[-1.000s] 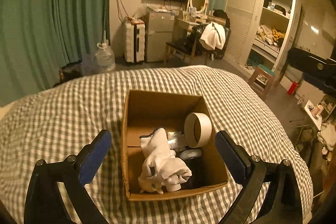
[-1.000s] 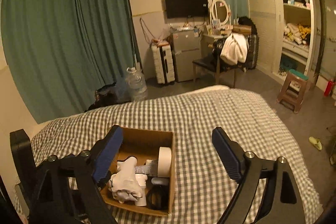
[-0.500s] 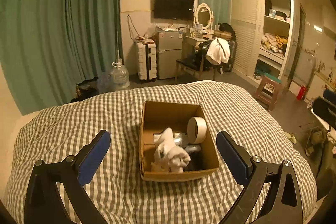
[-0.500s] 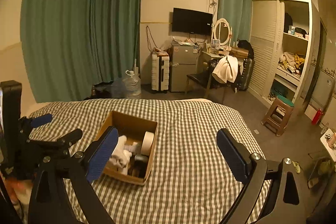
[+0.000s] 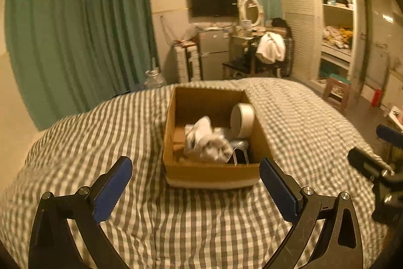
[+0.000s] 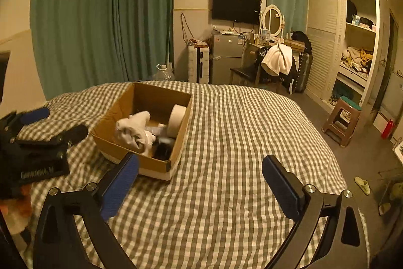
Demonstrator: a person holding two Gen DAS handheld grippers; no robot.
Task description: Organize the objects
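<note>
**Both grippers held wide over the checked bed, box packed**

While we hold 2 grippers above the bed (image 6: 226, 143), we see green curtains (image 6: 100, 17) at far left in the right wrist view. Next comes our left gripper (image 5: 195, 189), its blue pads spread far apart with nothing between them; it faces the near wall of the cardboard box (image 5: 214, 173) without touching it. The box sits on the grey-and-white checked cover, its top open. Inside, from left to right, lie a bundle of white cloth (image 5: 205, 143), a dark object (image 5: 239, 156) too dim to name, and a roll of white tape (image 5: 241, 120) standing on edge against the right wall. In the right wrist view the same box (image 6: 141, 158) lies ahead and to the left of our right gripper (image 6: 200, 182), whose fingers also stand wide apart, holding nothing, above bare cover. Beyond the bed stand a small fridge (image 6: 226, 57), a chair draped with white cloth (image 6: 275, 62), then an open wardrobe (image 6: 352, 42) and a stool (image 6: 342, 117) at right.
</note>
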